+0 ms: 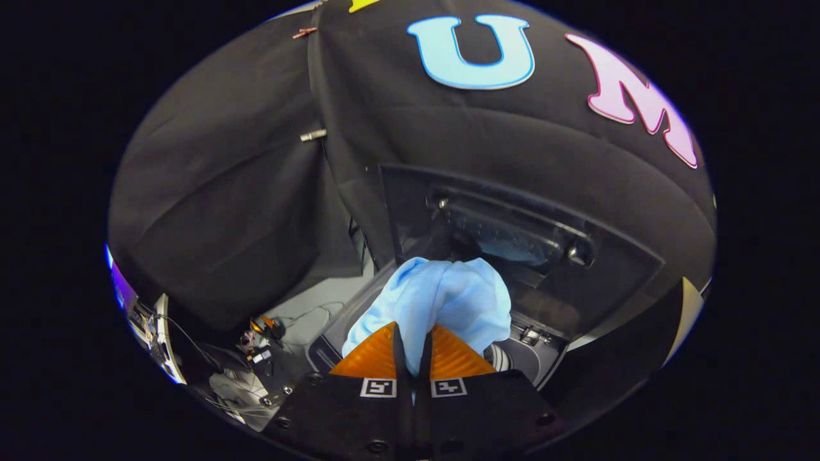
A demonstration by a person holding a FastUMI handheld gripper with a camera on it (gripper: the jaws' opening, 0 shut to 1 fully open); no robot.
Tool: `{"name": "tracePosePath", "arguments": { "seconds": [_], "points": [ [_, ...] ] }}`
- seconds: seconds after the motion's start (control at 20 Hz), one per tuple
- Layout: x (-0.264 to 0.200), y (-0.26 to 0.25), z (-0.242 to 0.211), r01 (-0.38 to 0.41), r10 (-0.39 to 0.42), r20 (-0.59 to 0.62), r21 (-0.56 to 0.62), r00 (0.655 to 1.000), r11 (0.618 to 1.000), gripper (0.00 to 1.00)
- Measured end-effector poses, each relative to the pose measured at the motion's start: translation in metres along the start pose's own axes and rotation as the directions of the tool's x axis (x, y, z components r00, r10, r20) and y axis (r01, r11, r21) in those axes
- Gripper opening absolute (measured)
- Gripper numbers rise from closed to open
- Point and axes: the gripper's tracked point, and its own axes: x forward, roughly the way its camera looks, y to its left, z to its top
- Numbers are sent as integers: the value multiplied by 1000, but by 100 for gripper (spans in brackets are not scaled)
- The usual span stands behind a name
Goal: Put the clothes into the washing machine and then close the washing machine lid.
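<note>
A light blue garment (435,301) is pinched between my two fingers and bunches up just ahead of them. My gripper (413,342) is shut on this cloth, with only a thin strip of it showing in the narrow gap. The garment hangs over the open top of a dark washing machine (538,358), whose drum opening peeks out to the right of the cloth. The machine's lid (512,237) stands raised beyond the garment, leaning back against the booth wall, with its dark window facing me.
To the left of the machine lies a grey floor (314,307) with loose cables and small electronic parts (259,346). Black cloth walls close in behind and to the left of the machine.
</note>
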Motion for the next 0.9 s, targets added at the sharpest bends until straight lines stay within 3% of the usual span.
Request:
{"name": "tracePosePath", "arguments": {
  "seconds": [0.4,0.45,0.7,0.9],
  "points": [
    [37,-34,-49,113,-109,-165,14,980,993,5],
    [41,-34,-50,112,-107,-164,17,981,994,10],
    [28,-25,-28,86,-83,-84,29,993,996,100],
    [26,-24,-22,80,-77,-59,45,995,996,100]
  ]
}}
